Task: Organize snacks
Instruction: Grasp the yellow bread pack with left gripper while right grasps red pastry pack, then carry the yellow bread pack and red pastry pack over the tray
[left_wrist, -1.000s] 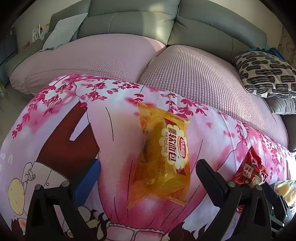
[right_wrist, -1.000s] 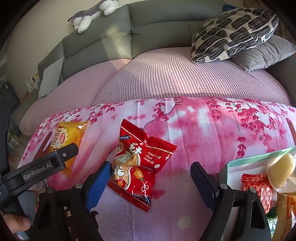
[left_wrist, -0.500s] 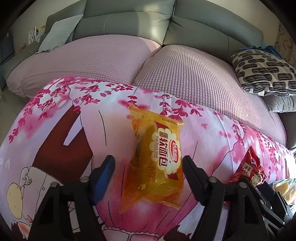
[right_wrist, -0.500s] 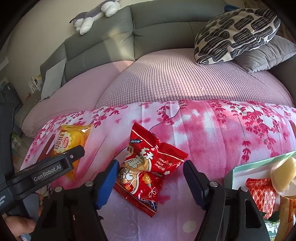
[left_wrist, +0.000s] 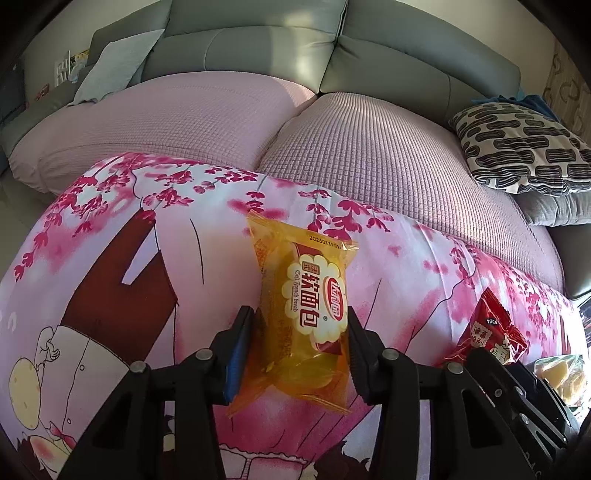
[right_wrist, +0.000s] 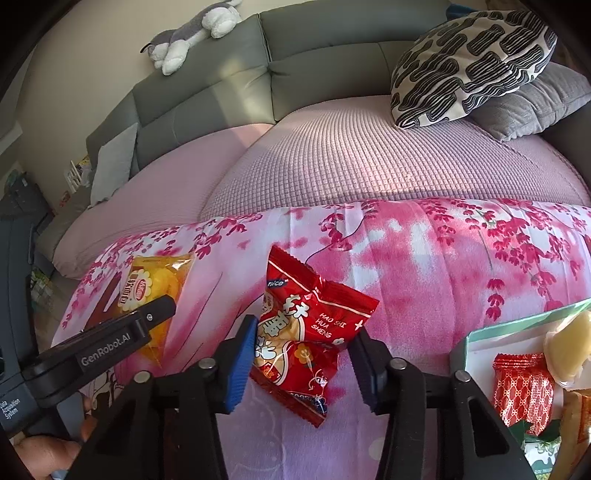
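Observation:
A yellow soft-bread packet (left_wrist: 303, 306) lies on the pink floral cloth (left_wrist: 147, 229). My left gripper (left_wrist: 299, 354) is shut on its near half, both pads pressed against its sides. The packet also shows in the right wrist view (right_wrist: 155, 291), behind the left gripper's body (right_wrist: 103, 347). A red snack packet (right_wrist: 306, 332) lies on the cloth in front of my right gripper (right_wrist: 303, 358), whose jaws have closed in to its two sides and touch it. The red packet also shows at the right of the left wrist view (left_wrist: 487, 332).
A green-rimmed white box (right_wrist: 480, 339) at the right holds a red wafer packet (right_wrist: 521, 387) and a pale yellow snack (right_wrist: 569, 347). Behind the cloth is a sofa with pink quilted covers (right_wrist: 351, 166), a black-and-white cushion (right_wrist: 469, 62) and a plush toy (right_wrist: 192, 33).
Both grippers have moved forward and closed. The left jaws went from wide open to clamped on the yellow packet. The right jaws closed in on the red packet.

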